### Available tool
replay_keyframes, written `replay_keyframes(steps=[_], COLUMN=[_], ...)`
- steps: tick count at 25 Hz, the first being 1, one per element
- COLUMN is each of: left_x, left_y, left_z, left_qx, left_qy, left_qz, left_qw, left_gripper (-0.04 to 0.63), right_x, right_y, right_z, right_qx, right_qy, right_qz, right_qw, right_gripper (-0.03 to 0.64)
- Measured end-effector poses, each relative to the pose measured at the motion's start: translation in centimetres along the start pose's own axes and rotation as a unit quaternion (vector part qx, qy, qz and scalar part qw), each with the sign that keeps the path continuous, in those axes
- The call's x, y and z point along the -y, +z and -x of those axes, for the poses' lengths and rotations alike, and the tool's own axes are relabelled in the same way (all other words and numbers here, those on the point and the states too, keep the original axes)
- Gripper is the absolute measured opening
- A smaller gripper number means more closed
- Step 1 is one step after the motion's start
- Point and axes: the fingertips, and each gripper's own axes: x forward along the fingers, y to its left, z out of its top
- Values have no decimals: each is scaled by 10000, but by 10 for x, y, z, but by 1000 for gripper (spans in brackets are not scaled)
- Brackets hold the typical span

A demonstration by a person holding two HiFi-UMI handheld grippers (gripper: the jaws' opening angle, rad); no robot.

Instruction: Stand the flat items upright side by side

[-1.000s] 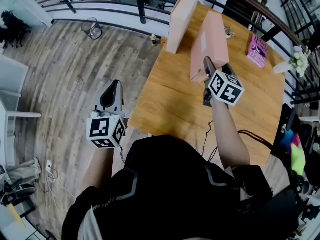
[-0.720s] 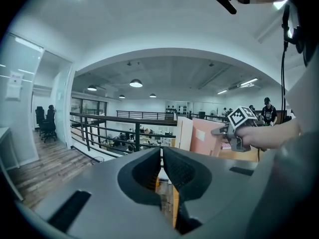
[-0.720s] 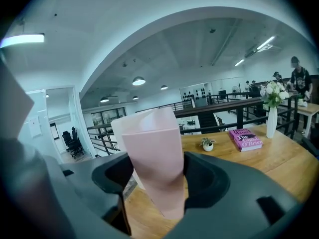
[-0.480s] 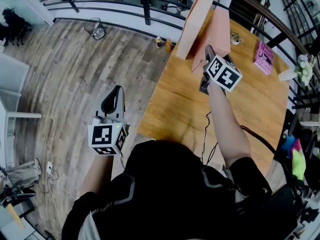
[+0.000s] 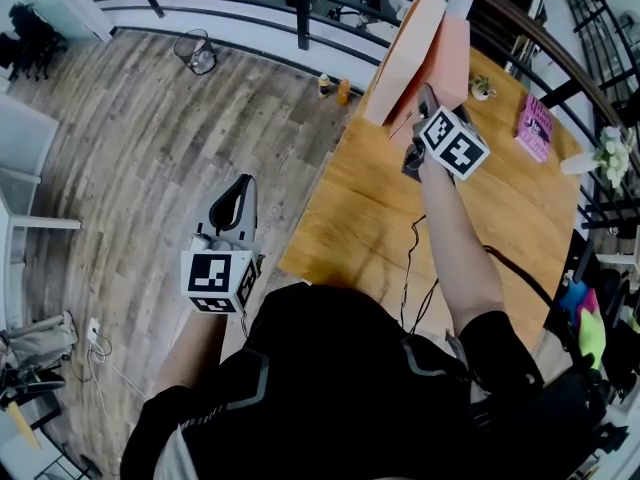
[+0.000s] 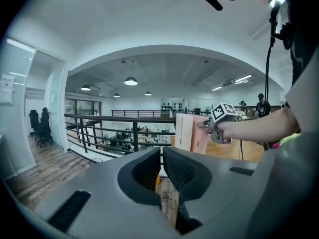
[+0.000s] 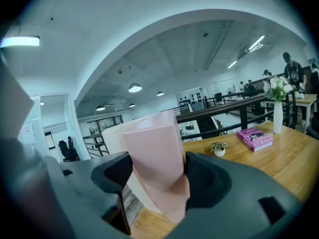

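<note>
Nearest to me, the left claw hung out over the wooden floor, off the left edge of the surface, its jaws pressed together with nothing between them; it had no part in the work just then. Farther in, the right arm reached across the bare wood to the far left corner, where the right claw had its jaws set fairly wide on either side of the pink box, gripping it by its narrow near end. That box was up on its edge but looked tilted, its top leaning toward the paler box, which stood on edge just beside it, nearer the left edge. The two were close together, broad faces toward each other, though I could not tell whether they touched. To my eye the job was well along: both boxes were already on edge and next to one another, and what seemed left was to square the pink one so it stood straight, then let go and see that it held without the claw. Beyond them, toward the far right corner, a small potted plant and a pink book sat on the wood, the book lying flat. If it counted as one of the flat items, it had yet to be stood up beside the pair.
</note>
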Motion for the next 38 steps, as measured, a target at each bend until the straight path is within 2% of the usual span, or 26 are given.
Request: replay_keyframes(steps=[7,11,22,29,33,38], left_x=[4,4,-4,-3,6,28], left_y=[-2,-6,-11,-11,1,33], left_z=[-4,-6,1,0,-14,-36], left_qx=[-40,-104,-122,-107,-8,310], left_qy=[-82,-53,187,193,43,-414], left_qz=[45,9,0,29,93,-47], left_qw=[9999,9999,9998,9998,9999,9987], left_gripper=[40,40,40,40,40,40], right_x=[3,13,-4,-6,-4,-5], right_y=[-25,-41,-45,-45,-43,-21], right_z=[16,18,-9,-18,-17,9], right_qx=[-196,-377,-533,-587,-668,-441], right_qy=[551,581,750,812,862,1077], right_qz=[85,142,353,439,557,444], right_qw=[9982,9975,9951,9940,9925,9922], right_gripper=[331,233,225,232,237,262])
